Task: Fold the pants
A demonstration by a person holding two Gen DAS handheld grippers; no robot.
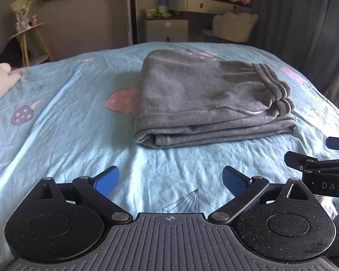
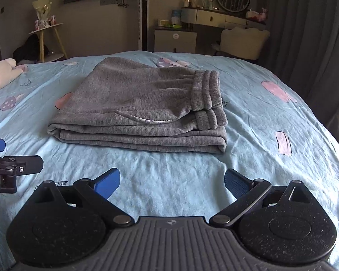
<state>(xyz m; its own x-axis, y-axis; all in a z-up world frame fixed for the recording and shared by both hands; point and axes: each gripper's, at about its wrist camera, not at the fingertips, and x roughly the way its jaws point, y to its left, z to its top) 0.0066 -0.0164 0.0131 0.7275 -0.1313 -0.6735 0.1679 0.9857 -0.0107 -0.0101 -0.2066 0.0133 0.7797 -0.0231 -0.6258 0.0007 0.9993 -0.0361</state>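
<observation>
Left gripper (image 1: 170,180): nearest the viewer, blue pads spread wide, nothing between them, poised above bare sheet.

Right gripper (image 2: 171,184): just beside the left one, pads likewise spread and empty, clear of the cloth.

Bed (image 2: 169,169): pale blue sheet with mushroom print, lightly creased.

Pants (image 2: 142,113): grey fleece, lying mid-bed beyond both grippers, folded into a compact stack of layers, ribbed waistband at the right end, a pocket opening on the top layer.

Step in hand, judged: release and inspection, the fold appearing complete. To finish well, both grippers draw off without snagging the near edge; any tidying is best done by pressing the top layer flat, not by lifting it.

Containers: none near the pants. Bottles stand on the dressing table (image 2: 214,17) at the far wall; contents too small to tell.
</observation>
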